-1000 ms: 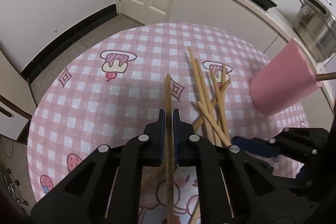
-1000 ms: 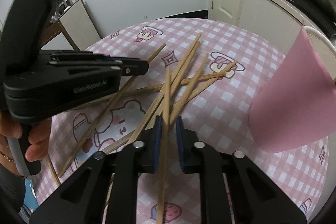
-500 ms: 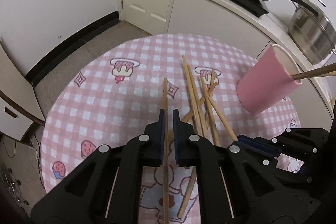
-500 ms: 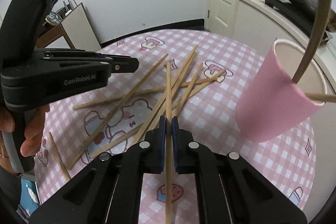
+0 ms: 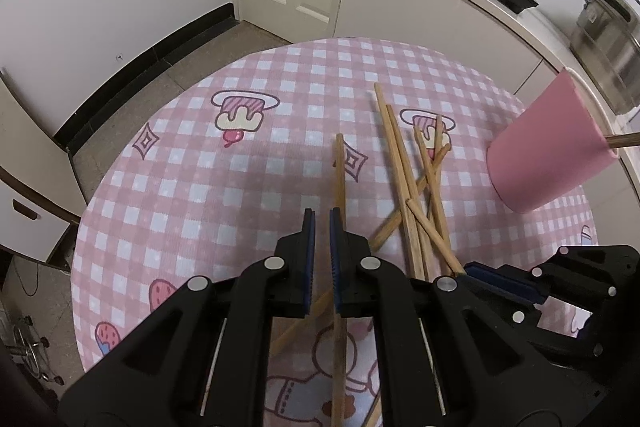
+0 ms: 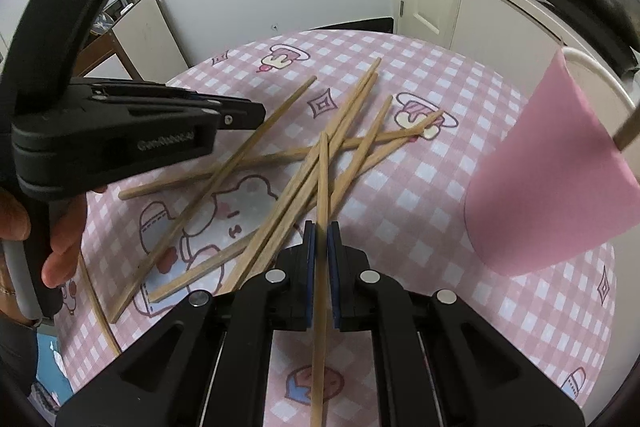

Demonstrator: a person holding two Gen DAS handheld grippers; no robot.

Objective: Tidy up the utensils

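Chopsticks (image 6: 304, 183) of pale wood lie crossed in a loose heap at mid-tabletop, a pink cup (image 6: 548, 187) standing near its right edge with one stick already leaning out of it. Right gripper (image 6: 320, 247) has its jaws pinched on a single stick (image 6: 320, 267); left gripper (image 5: 322, 247) is likewise narrowed, its stick (image 5: 339, 179) lying along the inner pad. Step in hand appears to be pick-up; next, each stick needs carrying to the cup and tipping upright over its mouth.
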